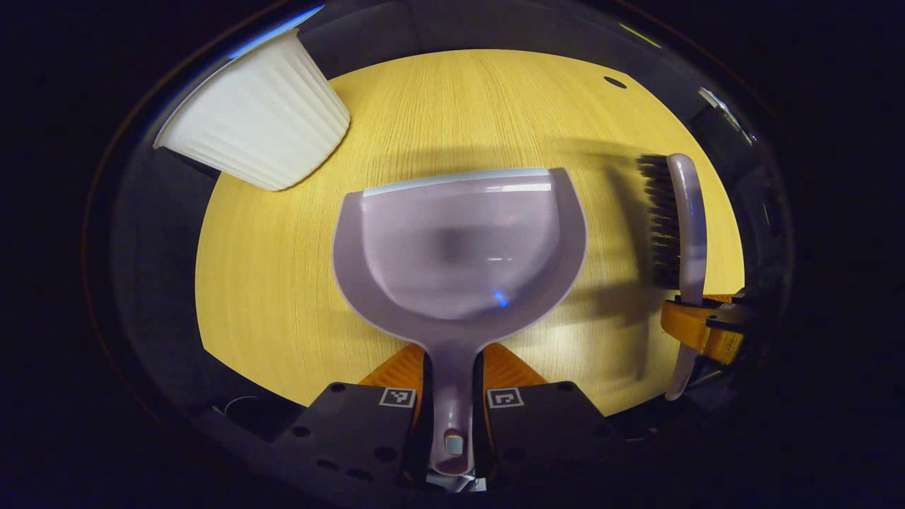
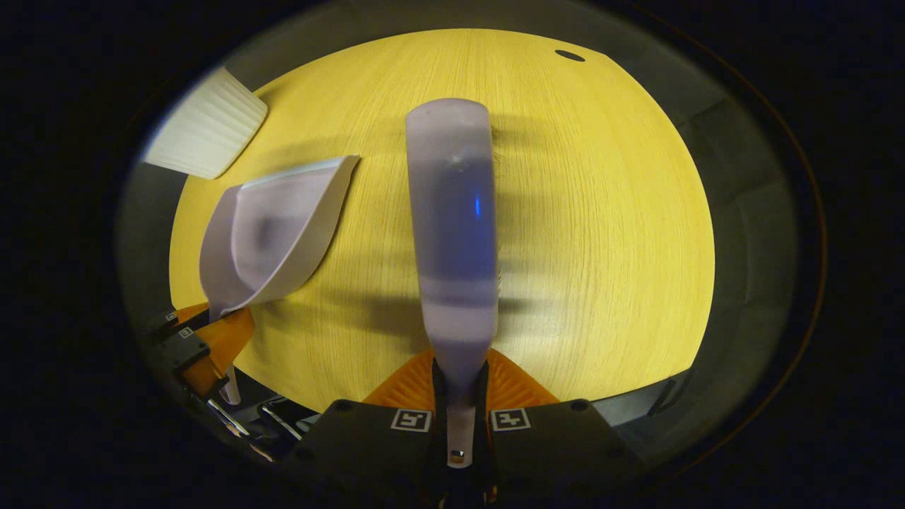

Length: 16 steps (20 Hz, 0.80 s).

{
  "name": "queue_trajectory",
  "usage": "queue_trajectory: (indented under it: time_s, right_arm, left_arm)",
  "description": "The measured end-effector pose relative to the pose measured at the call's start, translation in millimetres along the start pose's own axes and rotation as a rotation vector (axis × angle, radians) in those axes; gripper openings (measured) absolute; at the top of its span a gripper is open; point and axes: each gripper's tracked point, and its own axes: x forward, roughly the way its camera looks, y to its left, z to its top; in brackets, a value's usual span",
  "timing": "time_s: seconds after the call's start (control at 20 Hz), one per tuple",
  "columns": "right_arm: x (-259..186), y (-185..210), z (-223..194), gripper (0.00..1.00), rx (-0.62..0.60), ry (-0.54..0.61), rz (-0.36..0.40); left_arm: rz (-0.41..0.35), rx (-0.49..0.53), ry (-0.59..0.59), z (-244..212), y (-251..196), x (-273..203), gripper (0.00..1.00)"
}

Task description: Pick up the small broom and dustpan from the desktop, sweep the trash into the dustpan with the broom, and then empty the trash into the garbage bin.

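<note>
Your left tongs (image 1: pixel 453 396) clamp the lilac plastic dustpan (image 1: pixel 459 240); your right tongs (image 2: pixel 459 403) clamp the matching black-bristled broom (image 2: pixel 452 219). Dustpan looks empty; sweeping and emptying apparently remain.

Dustpan (image 1: pixel 459 247) handle in L tool (image 1: pixel 452 378)

**No legible text found**

No words, brand names or numbers can be read on any surface in either view. The only printed signs are small square black-and-white coded markers, two on the left claw (image 1: pixel 452 369) in the left gripper view and two on the right claw (image 2: pixel 459 387) in the right gripper view, one marker on each finger block. They carry a pattern, not characters.
</note>
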Motion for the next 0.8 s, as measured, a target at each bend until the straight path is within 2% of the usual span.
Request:
queue_trajectory:
  time_s: [0.25, 0.3, 0.4, 0.5, 0.6, 0.65, 0.7, 0.75, 0.8]
  right_arm:
    - [5.6, -0.3, -1.0, 0.16, 0.005, 0.029, 0.002]
    - [6.8, -0.3, -2.9, 0.10, 0.001, 0.037, 0.000]
    - [5.3, 0.5, -5.1, 0.22, -0.003, 0.065, 0.000]
    - [3.0, -2.5, -7.0, 0.25, 0.000, 0.069, -0.014]
    - [0.3, -0.6, -7.4, 0.30, -0.018, 0.078, -0.013]
    - [-4.8, 1.0, -8.6, 0.39, -0.030, 0.088, -0.005]
    - [-5.6, 2.8, -6.9, 0.54, -0.029, 0.078, -0.001]
    - [-7.5, 3.1, -5.1, 0.55, -0.025, 0.066, 0.000]
    - [-11.7, 1.8, -5.1, 0.62, -0.020, 0.063, -0.003]
  left_arm:
    - [-0.004, -0.009, 0.013, -4.0, 0.5, 3.6, 0.22]
    - [-0.003, -0.005, 0.018, -3.2, 0.4, 2.8, 0.23]
    - [-0.001, 0.011, 0.024, -1.5, 1.4, 3.1, 0.25]
    - [0.000, 0.017, 0.031, -5.7, 2.3, -1.8, 0.28]
    - [0.009, 0.023, 0.026, -5.9, 4.1, -5.8, 0.36]
    - [0.011, 0.026, 0.030, -5.5, 3.3, -8.7, 0.41]
    - [0.016, 0.032, 0.026, -4.7, 4.6, -11.0, 0.43]
    - [0.023, 0.034, 0.023, -4.0, 6.4, -14.1, 0.45]
    - [0.027, 0.033, 0.017, -3.0, 8.7, -18.8, 0.48]
